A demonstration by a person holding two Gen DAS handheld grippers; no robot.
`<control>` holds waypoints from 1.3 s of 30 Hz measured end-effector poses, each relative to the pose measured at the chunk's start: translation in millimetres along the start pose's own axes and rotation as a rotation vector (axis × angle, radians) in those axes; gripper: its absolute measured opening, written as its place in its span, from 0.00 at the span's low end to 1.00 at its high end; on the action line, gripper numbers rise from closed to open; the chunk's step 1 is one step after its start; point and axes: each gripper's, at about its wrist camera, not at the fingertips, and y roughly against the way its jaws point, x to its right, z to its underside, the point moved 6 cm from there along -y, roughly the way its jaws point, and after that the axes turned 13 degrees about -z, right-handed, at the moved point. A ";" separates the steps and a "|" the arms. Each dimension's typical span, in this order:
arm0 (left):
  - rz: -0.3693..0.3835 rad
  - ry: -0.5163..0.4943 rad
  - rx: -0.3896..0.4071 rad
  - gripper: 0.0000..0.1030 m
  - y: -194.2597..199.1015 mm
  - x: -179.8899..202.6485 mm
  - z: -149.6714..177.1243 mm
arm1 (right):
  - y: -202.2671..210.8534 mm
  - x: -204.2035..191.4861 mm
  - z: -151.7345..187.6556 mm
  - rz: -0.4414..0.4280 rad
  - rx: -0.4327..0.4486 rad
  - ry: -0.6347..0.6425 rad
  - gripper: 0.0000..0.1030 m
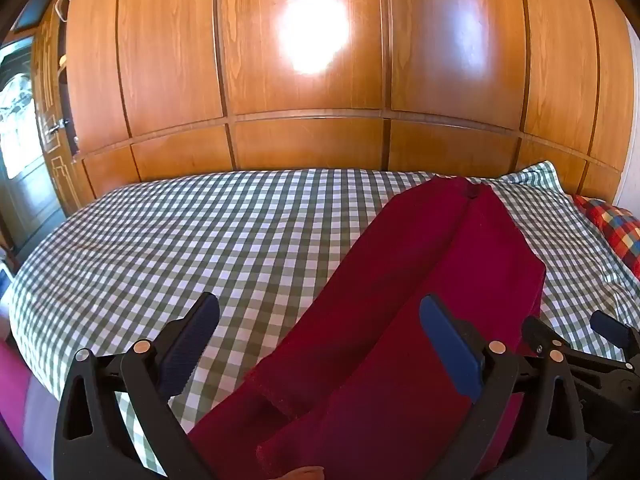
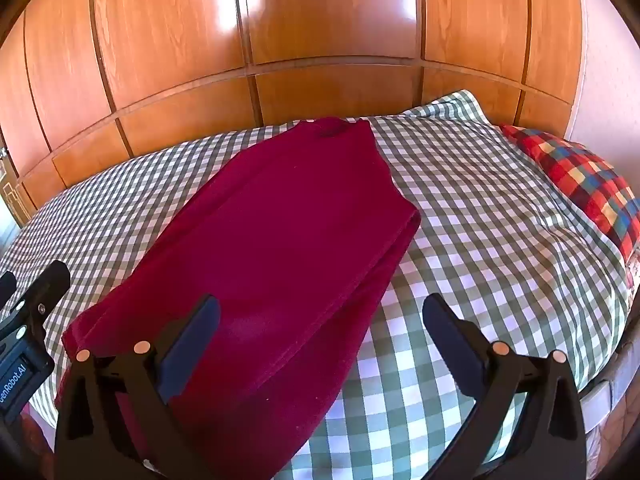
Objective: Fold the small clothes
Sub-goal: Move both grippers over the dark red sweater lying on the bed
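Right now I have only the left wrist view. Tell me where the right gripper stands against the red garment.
Observer: The right gripper is open and holds nothing. One finger is over the red garment, the other over the checked bedspread.
Operator: Describe the garment's right edge.
Observer: It shows stacked layers along its length, so that side is already folded in.
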 end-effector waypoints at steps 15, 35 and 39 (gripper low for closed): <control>0.007 0.030 -0.027 0.97 -3.0 -9.3 4.5 | -2.1 0.2 -1.4 0.011 -0.004 0.001 0.98; -0.018 0.036 -0.052 0.97 -8.9 -15.5 6.3 | 20.6 -15.0 -11.8 0.040 0.086 0.117 0.98; -0.017 0.036 -0.053 0.97 -8.9 -15.3 6.7 | 20.2 -16.5 -11.9 0.040 0.084 0.120 0.98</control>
